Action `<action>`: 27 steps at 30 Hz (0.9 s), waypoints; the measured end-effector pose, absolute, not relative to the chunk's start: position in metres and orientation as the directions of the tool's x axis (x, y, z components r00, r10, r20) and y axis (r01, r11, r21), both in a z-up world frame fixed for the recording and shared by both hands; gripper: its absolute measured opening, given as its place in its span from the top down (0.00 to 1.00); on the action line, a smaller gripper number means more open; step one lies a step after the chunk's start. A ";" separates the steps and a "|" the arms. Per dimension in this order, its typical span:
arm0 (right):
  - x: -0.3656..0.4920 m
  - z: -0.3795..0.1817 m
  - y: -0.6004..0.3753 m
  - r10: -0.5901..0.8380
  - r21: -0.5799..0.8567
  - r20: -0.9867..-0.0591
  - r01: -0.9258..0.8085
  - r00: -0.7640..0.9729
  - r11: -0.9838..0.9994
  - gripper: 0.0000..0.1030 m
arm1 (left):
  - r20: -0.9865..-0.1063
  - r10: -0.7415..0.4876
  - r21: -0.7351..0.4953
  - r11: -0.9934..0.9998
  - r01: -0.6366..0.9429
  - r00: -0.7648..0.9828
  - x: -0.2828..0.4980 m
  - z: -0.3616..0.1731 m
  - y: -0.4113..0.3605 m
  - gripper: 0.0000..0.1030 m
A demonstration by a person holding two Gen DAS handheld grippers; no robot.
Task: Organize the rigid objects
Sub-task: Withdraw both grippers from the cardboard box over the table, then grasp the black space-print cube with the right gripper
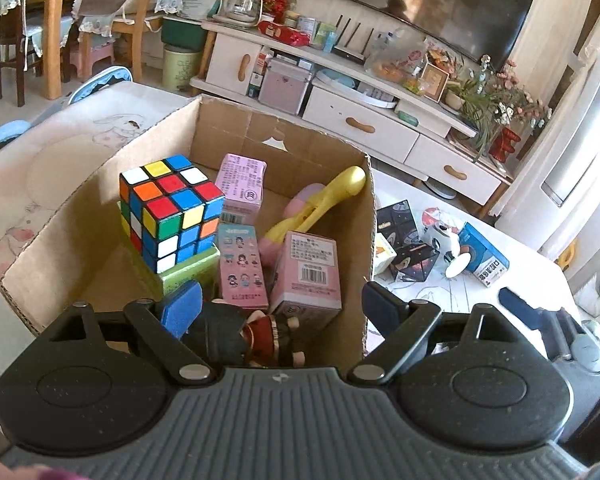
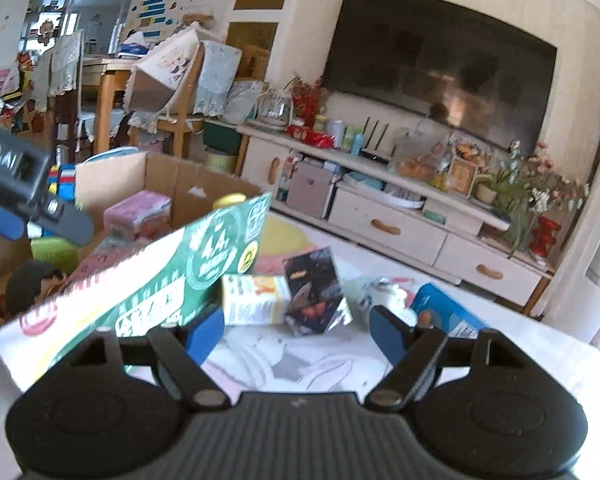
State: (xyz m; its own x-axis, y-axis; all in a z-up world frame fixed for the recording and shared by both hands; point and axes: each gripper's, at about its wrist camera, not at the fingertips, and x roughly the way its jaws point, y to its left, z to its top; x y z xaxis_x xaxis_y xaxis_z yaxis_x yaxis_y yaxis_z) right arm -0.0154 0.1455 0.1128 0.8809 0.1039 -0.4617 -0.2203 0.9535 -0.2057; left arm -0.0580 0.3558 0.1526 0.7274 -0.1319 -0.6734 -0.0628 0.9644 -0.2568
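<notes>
A cardboard box (image 1: 76, 208) on the table holds a Rubik's cube (image 1: 170, 210) on a green block (image 1: 188, 270), three pink boxes (image 1: 306, 276), a yellow toy (image 1: 324, 200) and a dark-haired figurine (image 1: 256, 330). My left gripper (image 1: 280, 308) is open and empty above the box's near end, over the figurine. My right gripper (image 2: 296, 330) is open and empty over the table to the box's right. Loose on the table are a black patterned cube (image 2: 314, 290), a white and yellow carton (image 2: 254, 298), a blue box (image 2: 444, 314) and a white toy (image 1: 446, 242). The box's green and white side (image 2: 148, 276) stands beside the right gripper's left finger.
The table has a white cloth with a rabbit drawing (image 2: 300, 360). A white TV cabinet (image 1: 364, 120) with clutter and a television (image 2: 440, 64) stand behind. Wooden chairs and a dining table (image 1: 56, 20) are at the back left. The left gripper (image 2: 32, 208) shows in the right wrist view.
</notes>
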 end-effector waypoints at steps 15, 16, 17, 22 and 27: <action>0.047 0.075 0.108 0.109 0.038 -0.525 -0.105 0.844 0.994 0.27 | -0.679 -0.158 -0.252 0.967 -0.025 0.717 -0.059 0.155 0.348 0.00; 0.051 0.074 0.105 0.121 0.076 -0.527 -0.095 0.841 0.993 0.31 | -0.680 -0.163 -0.253 0.967 -0.020 0.715 -0.059 0.155 0.348 0.00; 0.053 0.073 0.103 0.132 0.108 -0.528 -0.088 0.839 0.990 0.34 | -0.681 -0.165 -0.251 0.968 -0.015 0.714 -0.060 0.155 0.347 0.00; 0.066 0.069 0.094 0.176 0.279 -0.519 -0.029 0.836 0.960 0.43 | -0.687 -0.174 -0.240 0.971 0.005 0.706 -0.061 0.154 0.342 0.00; 0.081 0.064 0.087 0.196 0.396 -0.529 0.036 0.826 0.917 0.56 | -0.694 -0.179 -0.232 0.973 0.020 0.697 -0.059 0.152 0.339 0.00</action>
State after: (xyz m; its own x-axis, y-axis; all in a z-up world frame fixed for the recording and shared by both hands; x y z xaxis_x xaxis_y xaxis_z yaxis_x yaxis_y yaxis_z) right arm 0.0807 0.0870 0.0642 0.8257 0.1962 -0.5289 0.0359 0.9174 0.3963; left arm -0.0590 0.3391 0.1523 0.6972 -0.1795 -0.6941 0.0195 0.9725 -0.2319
